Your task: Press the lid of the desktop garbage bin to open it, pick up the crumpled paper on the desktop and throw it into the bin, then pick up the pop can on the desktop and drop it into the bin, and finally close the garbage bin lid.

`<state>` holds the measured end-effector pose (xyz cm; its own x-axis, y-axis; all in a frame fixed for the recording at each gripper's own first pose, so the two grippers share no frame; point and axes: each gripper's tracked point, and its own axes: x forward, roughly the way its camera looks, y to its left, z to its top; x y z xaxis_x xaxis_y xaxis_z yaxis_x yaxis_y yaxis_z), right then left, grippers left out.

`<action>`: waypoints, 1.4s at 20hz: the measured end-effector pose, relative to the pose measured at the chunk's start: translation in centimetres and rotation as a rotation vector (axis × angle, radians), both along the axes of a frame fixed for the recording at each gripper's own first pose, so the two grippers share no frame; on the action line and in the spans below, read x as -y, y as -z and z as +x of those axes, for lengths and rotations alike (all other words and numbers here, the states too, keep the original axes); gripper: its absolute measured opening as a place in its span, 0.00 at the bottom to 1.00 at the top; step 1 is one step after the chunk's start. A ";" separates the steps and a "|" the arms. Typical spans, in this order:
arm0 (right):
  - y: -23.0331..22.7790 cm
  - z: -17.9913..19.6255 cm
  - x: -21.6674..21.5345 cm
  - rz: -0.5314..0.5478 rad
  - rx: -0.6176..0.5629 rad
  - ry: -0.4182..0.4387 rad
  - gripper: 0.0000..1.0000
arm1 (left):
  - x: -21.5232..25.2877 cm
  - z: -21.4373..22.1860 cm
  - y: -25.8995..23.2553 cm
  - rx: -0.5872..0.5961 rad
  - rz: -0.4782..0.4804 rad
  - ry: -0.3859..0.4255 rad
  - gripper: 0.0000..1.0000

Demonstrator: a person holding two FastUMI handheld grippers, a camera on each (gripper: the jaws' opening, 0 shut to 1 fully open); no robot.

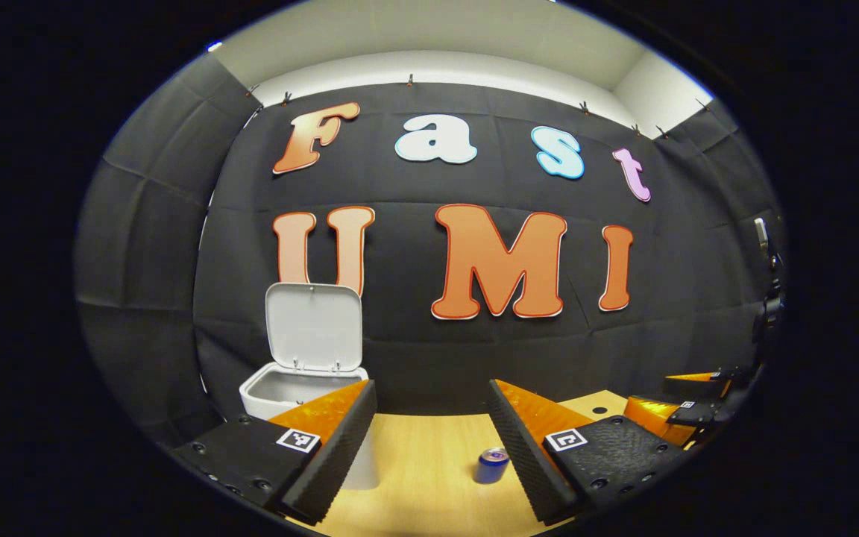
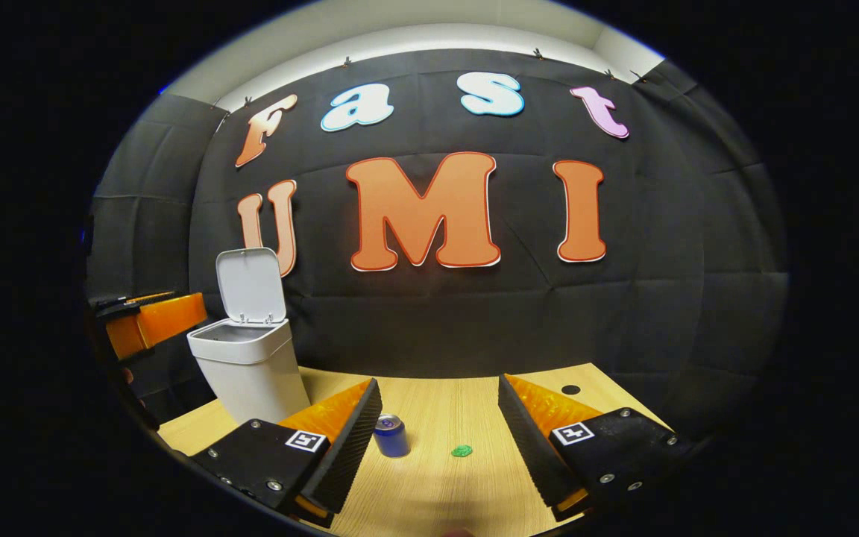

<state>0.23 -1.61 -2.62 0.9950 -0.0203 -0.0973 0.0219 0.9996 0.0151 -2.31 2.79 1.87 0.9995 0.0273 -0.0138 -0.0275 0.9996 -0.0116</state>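
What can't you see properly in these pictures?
- Inside of the bin: hidden by its own wall in the right gripper view, so whether the paper is in there cannot be told.
- Bin's lower part in the left gripper view: covered by the left gripper.
- Can in the left gripper view: partly behind a finger.
- Green spot on the table: too small to identify.

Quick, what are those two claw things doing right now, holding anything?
Left gripper: open, holding nothing.
Right gripper: open, holding nothing.
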 end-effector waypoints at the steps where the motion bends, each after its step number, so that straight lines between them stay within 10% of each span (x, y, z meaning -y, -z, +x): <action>1: -0.1 -0.2 -0.1 -0.005 0.003 -0.007 0.94 | 0.5 -0.1 -0.5 0.008 0.006 0.005 0.94; 21: 0.7 -1.4 0.8 -0.009 -0.012 -0.010 0.94 | 1.5 -0.5 1.6 -0.019 0.008 -0.051 0.95; 28: 7.3 2.7 1.5 -0.069 -0.102 -0.018 0.94 | 0.9 -1.4 2.0 -0.054 0.001 -0.063 0.94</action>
